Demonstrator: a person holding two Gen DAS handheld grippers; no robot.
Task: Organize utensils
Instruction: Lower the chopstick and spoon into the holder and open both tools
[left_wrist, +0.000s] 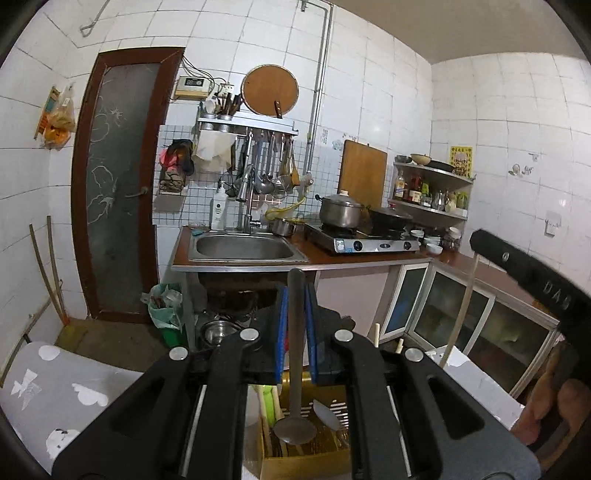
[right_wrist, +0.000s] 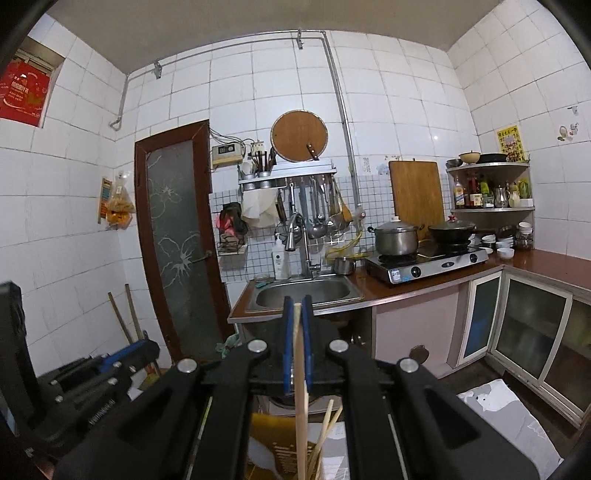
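Observation:
My left gripper (left_wrist: 296, 295) is shut on a metal spoon (left_wrist: 295, 369), held by its handle with the bowl hanging down over a yellow utensil holder (left_wrist: 306, 461). The holder has a white spoon (left_wrist: 327, 413) and other utensils inside. My right gripper (right_wrist: 297, 306) is shut on a wooden chopstick (right_wrist: 301, 406) that hangs down toward the same holder (right_wrist: 280, 450), beside two other chopsticks (right_wrist: 327, 432). The right gripper's body (left_wrist: 532, 280) shows at the right of the left wrist view. The left gripper's body (right_wrist: 85, 387) shows at the lower left of the right wrist view.
A grey patterned cloth (left_wrist: 55, 398) covers the surface around the holder. Ahead is a kitchen counter with a sink (left_wrist: 243, 247), a stove (left_wrist: 365, 240) with pots, and hanging utensils (left_wrist: 269, 166). A brown door (left_wrist: 114, 184) stands at the left, glass cabinets (left_wrist: 461, 314) at the right.

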